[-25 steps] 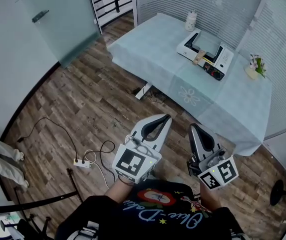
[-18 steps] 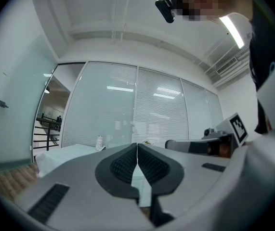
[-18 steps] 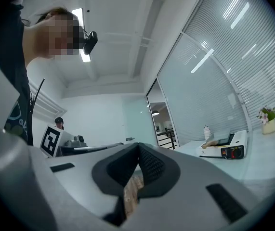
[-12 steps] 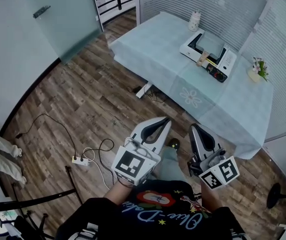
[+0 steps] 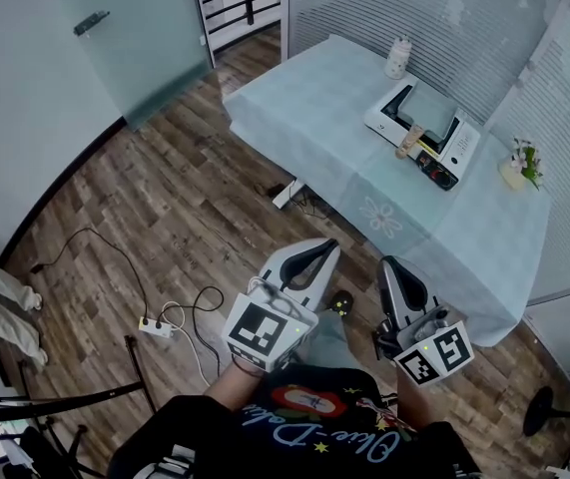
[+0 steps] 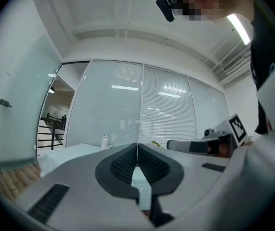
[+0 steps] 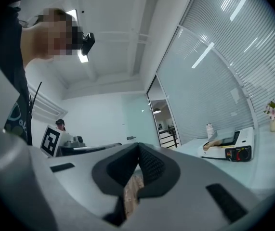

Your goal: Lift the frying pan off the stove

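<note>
floor (image 5: 165, 188): wood planks | table (image 5: 304, 108): pale cloth, stove (image 5: 461, 150) on it

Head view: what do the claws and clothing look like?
Left claw and right claw are light grey, tapered, with black ribbed pads; each carries a white cube with black square markers. The person wears a black shirt with a colourful print.

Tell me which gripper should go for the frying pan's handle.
Right, probably. The right gripper hangs on the stove's side, and its view faces the frying pan and its wooden handle. The left gripper sits farther left. Both are shut, empty and well short of the table.
</note>
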